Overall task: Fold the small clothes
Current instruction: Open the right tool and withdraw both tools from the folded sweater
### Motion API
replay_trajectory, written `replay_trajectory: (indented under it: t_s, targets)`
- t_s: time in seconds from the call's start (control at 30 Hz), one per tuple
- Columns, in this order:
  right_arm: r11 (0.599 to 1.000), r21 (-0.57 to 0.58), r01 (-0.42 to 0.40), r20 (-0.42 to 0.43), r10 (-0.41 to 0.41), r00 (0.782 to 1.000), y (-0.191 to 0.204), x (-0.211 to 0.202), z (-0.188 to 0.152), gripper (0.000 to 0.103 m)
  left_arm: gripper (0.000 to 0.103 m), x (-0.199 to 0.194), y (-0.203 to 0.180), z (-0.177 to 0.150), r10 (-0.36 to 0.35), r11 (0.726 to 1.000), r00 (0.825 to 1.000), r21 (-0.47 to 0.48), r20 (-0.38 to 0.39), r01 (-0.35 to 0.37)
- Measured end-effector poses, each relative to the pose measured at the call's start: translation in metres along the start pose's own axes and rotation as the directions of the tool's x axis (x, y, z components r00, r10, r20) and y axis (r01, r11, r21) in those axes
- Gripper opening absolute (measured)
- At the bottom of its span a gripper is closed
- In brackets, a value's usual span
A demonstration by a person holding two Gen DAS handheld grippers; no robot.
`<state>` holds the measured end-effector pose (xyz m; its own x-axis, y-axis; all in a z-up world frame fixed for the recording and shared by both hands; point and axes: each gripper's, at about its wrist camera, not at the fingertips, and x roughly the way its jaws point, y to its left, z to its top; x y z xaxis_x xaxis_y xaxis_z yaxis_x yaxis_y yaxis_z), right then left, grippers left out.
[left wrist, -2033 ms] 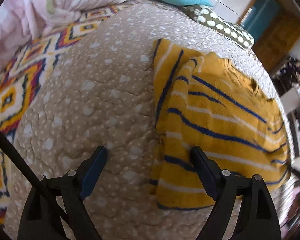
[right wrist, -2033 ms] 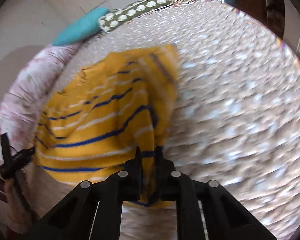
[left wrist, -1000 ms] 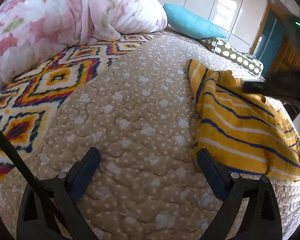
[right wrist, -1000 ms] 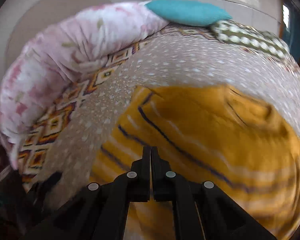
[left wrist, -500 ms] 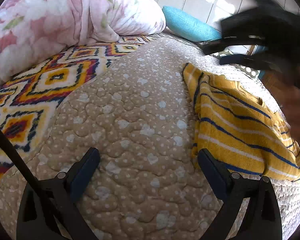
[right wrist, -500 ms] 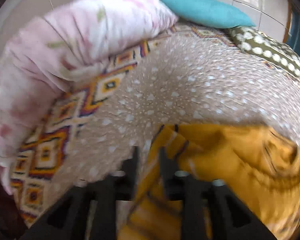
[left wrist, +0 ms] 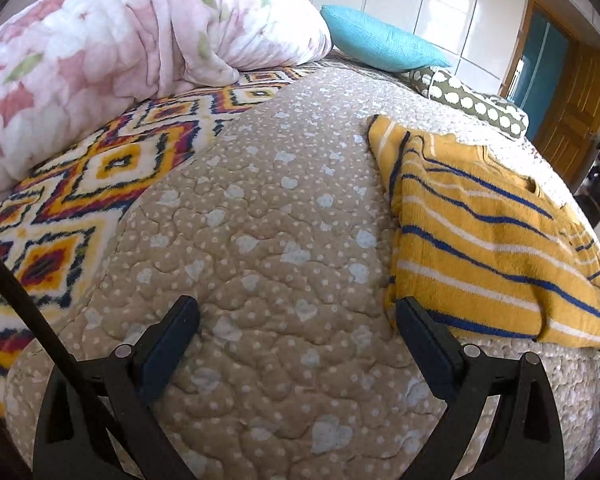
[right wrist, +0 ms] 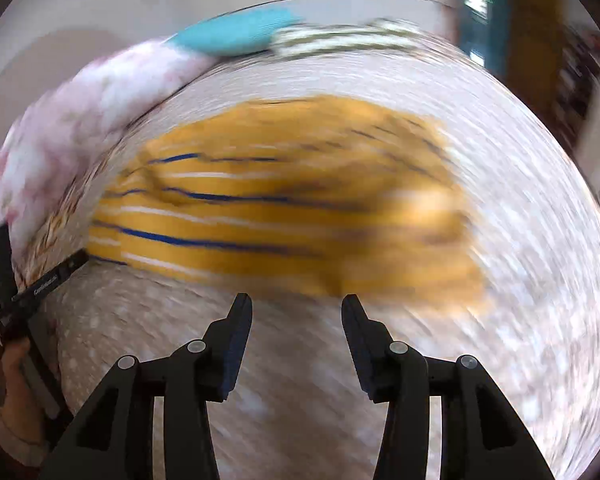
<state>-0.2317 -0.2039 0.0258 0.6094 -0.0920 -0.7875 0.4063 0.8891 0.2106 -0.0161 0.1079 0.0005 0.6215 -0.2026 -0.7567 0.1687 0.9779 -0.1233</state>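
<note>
While the yellow sweater lies part-folded, both the left gripper and right gripper hang released, so regrasping an edge seems next.

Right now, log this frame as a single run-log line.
left gripper: open, empty, over quilt | right gripper: open, empty | yellow striped sweater: lying partly folded on quilt, ungripped | right view: motion-blurred

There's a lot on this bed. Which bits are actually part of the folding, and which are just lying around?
Part of the job: yellow striped sweater, left gripper, right gripper.

Just lying about: pink floral duvet, teal pillow, polka-dot cushion, patterned blanket, beige quilt.
</note>
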Motion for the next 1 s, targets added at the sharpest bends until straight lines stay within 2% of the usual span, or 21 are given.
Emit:
replay_trajectory:
  t_s: [0.07,0.13,0.27,0.4,0.57,0.63,0.8,0.97,1.0]
  targets:
    - [0.993,0.113,-0.028,0.028,0.025,0.999,-0.030,-0.017,-0.018,0.052,0.098,-0.007,-0.007,0.000,0.029,0.999,1.000,0.027,0.003,-0.029]
    - [0.985,0.168,-0.030,0.044,0.023,0.999,-0.046,-0.027,-0.029,0.054,0.098,-0.023,-0.021,-0.004,0.056,0.997,0.998,0.058,0.033,-0.058]
    - [0.977,0.214,-0.024,0.046,0.014,0.999,-0.060,-0.032,-0.046,0.057,0.098,-0.054,-0.062,-0.020,-0.015,0.993,0.998,0.117,0.053,0.009]
    - [0.981,0.194,0.007,0.040,-0.015,0.999,-0.055,-0.023,-0.052,0.058,0.098,-0.056,-0.113,-0.040,-0.014,0.977,0.999,0.215,0.029,0.007]
    - [0.991,0.123,0.061,0.055,-0.069,0.996,-0.042,-0.017,-0.055,0.061,0.100,-0.026,-0.149,-0.057,0.055,0.959,0.998,0.280,-0.018,-0.047]
    - [0.992,0.096,0.083,0.058,-0.089,0.994,-0.039,-0.014,-0.056,0.061,0.103,-0.019,-0.152,-0.059,0.071,0.960,0.997,0.272,-0.020,-0.063]
    - [0.992,0.060,0.113,0.064,-0.117,0.991,-0.032,-0.008,-0.054,0.069,0.103,-0.017,-0.145,-0.061,0.029,0.973,0.998,0.228,-0.050,-0.017]
    - [0.990,0.016,0.141,0.057,-0.141,0.988,-0.016,0.002,-0.046,0.071,0.103,-0.017,-0.141,-0.062,0.003,0.976,0.998,0.216,-0.065,0.011]
    - [0.989,0.005,0.150,0.054,-0.150,0.987,-0.012,0.007,-0.044,0.075,0.103,-0.016,-0.139,-0.061,-0.006,0.977,0.997,0.211,-0.071,0.021]
